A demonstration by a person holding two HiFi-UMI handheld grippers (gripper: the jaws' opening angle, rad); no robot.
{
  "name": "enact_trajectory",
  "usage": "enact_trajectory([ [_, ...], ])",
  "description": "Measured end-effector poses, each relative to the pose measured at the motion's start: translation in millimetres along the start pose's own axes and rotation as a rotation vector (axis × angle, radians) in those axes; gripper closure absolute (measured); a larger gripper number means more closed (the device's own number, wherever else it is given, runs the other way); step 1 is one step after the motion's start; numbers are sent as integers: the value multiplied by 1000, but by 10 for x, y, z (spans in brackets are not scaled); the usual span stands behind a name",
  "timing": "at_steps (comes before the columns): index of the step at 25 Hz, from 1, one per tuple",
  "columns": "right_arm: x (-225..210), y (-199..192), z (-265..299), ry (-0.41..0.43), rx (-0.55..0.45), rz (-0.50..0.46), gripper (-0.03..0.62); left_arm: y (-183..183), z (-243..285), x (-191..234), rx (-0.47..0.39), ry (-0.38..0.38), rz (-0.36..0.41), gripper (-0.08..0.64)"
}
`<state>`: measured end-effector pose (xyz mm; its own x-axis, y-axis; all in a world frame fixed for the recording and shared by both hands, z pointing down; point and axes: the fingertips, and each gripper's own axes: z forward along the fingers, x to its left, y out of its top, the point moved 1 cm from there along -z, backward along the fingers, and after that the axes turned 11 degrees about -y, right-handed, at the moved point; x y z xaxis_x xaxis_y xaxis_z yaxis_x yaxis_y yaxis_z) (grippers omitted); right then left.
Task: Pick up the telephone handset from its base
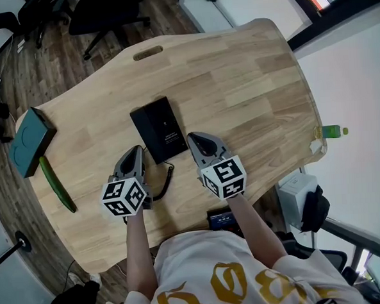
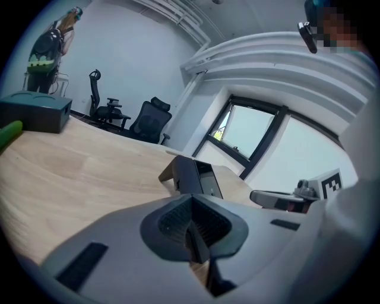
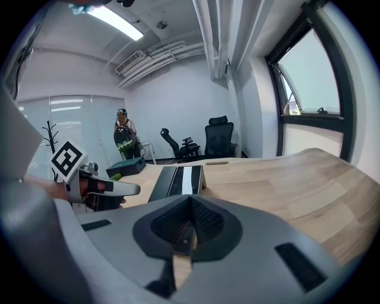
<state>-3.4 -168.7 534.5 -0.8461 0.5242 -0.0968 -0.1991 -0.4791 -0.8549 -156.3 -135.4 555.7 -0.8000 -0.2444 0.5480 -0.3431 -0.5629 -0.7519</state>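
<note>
A black telephone (image 1: pixel 160 129) lies flat on the wooden table (image 1: pixel 250 86), and its handset still lies on the base. A coiled black cord (image 1: pixel 167 181) runs from it toward the table's near edge. My left gripper (image 1: pixel 136 151) hovers just left of the phone's near end, shut and empty. My right gripper (image 1: pixel 196 140) hovers just right of that end, also shut with nothing in it. The left gripper view shows the telephone (image 2: pixel 193 176) ahead and the right gripper (image 2: pixel 284 199) beside it. In the right gripper view the telephone (image 3: pixel 177 181) lies ahead, left of centre.
A teal box (image 1: pixel 30 140) and a long green object (image 1: pixel 57 183) lie at the table's left edge. A slot (image 1: pixel 147 53) is cut into the far edge. Office chairs (image 1: pixel 101 18) stand beyond the table. A person (image 3: pixel 123 140) stands far back in the room.
</note>
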Motion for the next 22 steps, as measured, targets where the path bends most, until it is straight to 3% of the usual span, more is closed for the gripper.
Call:
enact_trajectory([
  [4,0,-50,67,10,16,1,588,-25,65,32,-1,-6,-22,554],
  [8,5,-105,142,23,35,11,588,-88,132,45,-6,-50,-92,549],
  [13,-34,-133,195,24,48,22,586,-145,219,18,-3,-123,-180,443],
  [22,-2,-218,241,46,73,33,588,-118,336,50,4,-134,-195,413],
])
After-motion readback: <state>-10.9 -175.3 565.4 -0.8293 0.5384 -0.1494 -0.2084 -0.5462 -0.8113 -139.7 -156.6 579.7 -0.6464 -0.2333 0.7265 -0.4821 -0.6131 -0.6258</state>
